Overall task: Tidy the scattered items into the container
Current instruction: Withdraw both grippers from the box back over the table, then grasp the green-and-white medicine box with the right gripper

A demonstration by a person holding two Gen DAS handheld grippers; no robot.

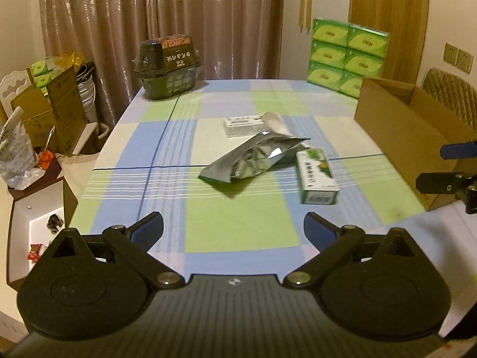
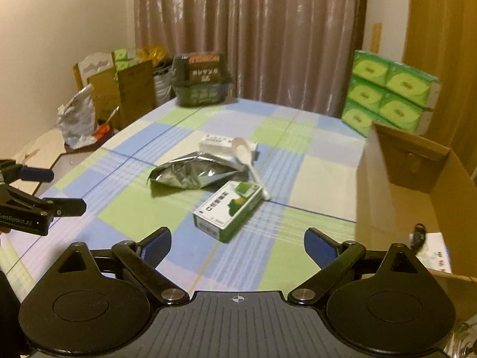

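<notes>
Green box point(image 2: 229, 210) lies just ahead of right tongs point(image 2: 238, 246), long axis diagonal toward them; left tongs point(image 1: 233, 229) farther. Both tongs wide open, nothing held.

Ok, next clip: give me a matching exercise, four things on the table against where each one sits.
Things:
1. silver pouch
2. green box
3. cardboard box
4. tissue packs

Places:
A. stacked at the far right corner
B. open, at the table's right edge
C. mid-table, crumpled, left of the white spoon
D. nearest the right gripper

Pairs: 1-C, 2-D, 3-B, 4-A
</notes>
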